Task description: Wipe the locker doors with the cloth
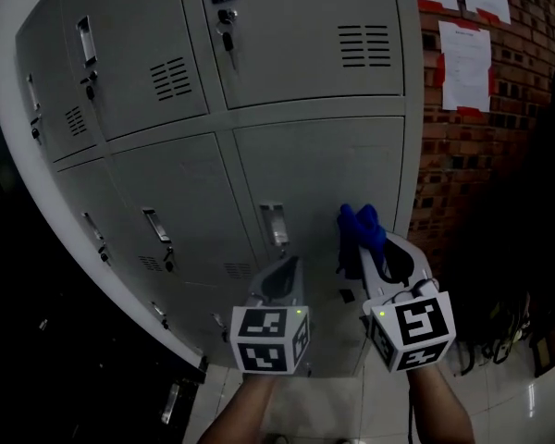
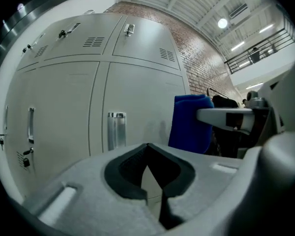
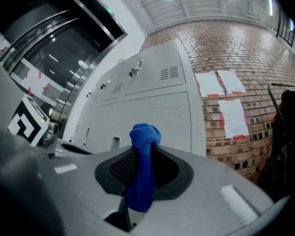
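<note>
Head view: cloth (image 1: 361, 228), blue, bunched, clamped in right gripper (image 1: 368, 248), held near lower locker door (image 1: 324, 174); contact not confirmed. Left gripper (image 1: 279, 280) alongside, to left.

Left gripper view: jaws closed together, nothing held.

Right gripper view: jaws pinched on cloth, tuft projecting toward lockers (image 3: 152, 102).

Step judged: approach before wiping. Next: cloth to be pressed on door, swept across.

Lockers: all doors shut, contents unseen.

Pale grey sheet-metal locker doors (image 1: 314, 183) ahead of left tool (image 2: 147, 149): smooth matt paint, w/ glossy chrome recessed handle (image 2: 116, 129). Blue microfibre cloth (image 3: 141, 181) in right tool (image 3: 143, 151): nubbly, matt. Red brick wall (image 1: 444, 155) right of it: rough. Tools: matt grey plastic.
</note>
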A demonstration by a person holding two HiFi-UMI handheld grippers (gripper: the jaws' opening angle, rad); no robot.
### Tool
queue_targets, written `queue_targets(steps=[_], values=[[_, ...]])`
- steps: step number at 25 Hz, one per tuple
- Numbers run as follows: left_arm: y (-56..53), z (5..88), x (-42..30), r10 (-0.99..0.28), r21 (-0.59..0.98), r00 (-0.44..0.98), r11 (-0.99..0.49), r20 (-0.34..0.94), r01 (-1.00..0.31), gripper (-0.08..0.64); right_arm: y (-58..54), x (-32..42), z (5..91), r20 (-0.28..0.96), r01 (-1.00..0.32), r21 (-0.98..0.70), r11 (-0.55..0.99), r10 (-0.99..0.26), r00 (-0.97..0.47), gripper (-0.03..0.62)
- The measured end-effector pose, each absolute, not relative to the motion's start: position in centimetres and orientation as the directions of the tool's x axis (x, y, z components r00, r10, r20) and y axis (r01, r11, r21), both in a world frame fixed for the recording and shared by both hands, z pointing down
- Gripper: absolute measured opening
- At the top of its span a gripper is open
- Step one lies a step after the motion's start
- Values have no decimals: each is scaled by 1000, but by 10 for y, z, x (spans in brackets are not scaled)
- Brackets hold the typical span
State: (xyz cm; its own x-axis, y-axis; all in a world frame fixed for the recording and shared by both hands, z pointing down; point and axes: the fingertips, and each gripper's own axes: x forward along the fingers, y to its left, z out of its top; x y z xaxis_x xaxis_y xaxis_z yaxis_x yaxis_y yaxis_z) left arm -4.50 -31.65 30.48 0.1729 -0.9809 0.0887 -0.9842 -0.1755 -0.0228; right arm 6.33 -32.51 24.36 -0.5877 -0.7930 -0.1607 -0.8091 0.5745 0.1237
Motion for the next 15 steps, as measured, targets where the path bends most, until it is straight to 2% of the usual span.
queue_targets(steps=[7,15], values=[[-297,321,-103,-988,-27,116,-119,104,-992,3,-296,-18,269,-157,-739,111,665,-722,-674,59],[-289,322,-144,-983,-39,162,-166,82,-985,3,-309,-89,300,-96,-750,111,651,-745,-661,59]])
